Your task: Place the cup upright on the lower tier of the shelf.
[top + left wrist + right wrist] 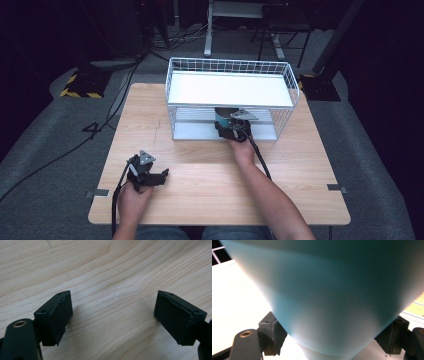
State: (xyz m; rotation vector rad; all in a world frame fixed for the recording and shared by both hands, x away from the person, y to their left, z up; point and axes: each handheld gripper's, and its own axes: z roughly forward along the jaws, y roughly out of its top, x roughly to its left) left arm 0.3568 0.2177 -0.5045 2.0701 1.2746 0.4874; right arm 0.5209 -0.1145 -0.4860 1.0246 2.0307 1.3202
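Teal cup (332, 297) sits between the right gripper (332, 340) jaws, both pads against its sides, grasped; high view places it on the wire rack (230, 67) lower shelf. Left gripper (112, 315) spread wide over bare wooden table (112, 270).

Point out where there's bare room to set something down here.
The rack's white top shelf is bare. So is the wooden table left of the rack and between the two forearms. It is crowded on the lower shelf, where the right gripper closes around the teal cup.
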